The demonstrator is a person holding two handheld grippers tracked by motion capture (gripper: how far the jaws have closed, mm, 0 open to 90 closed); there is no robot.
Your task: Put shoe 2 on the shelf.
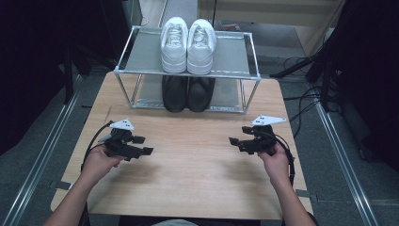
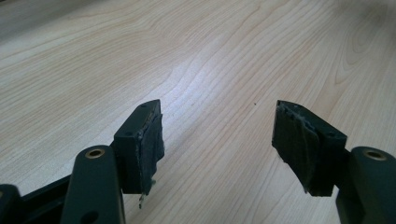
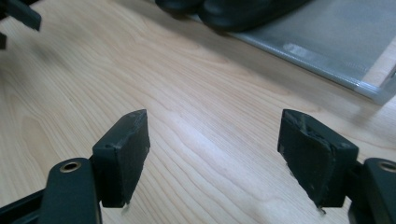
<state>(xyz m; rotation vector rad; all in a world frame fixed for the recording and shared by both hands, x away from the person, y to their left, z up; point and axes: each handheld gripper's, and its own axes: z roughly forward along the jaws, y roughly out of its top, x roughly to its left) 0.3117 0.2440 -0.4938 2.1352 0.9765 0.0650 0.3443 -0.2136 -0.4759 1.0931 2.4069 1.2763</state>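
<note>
A pair of white sneakers (image 1: pixel 188 44) stands on the top shelf of a metal wire rack (image 1: pixel 235 56) at the far side of the wooden table (image 1: pixel 188 179). Under them, on the bottom shelf, sits a pair of black shoes (image 1: pixel 188 93) whose toes (image 3: pixel 233 9) show in the right gripper view. My left gripper (image 1: pixel 143 145) hovers over the table's left part, open and holding nothing (image 2: pixel 217 119). My right gripper (image 1: pixel 240 134) is at the right, open as well, with bare wood between its jaws (image 3: pixel 215 126). Both point inward toward the table's middle.
The rack's lower mesh shelf (image 3: pixel 327 37) and its frame lie just ahead of the right gripper. A jaw of the left gripper (image 3: pixel 18 14) shows far off in the right gripper view. Cables and stand legs (image 1: pixel 310 61) lie on the floor to the right.
</note>
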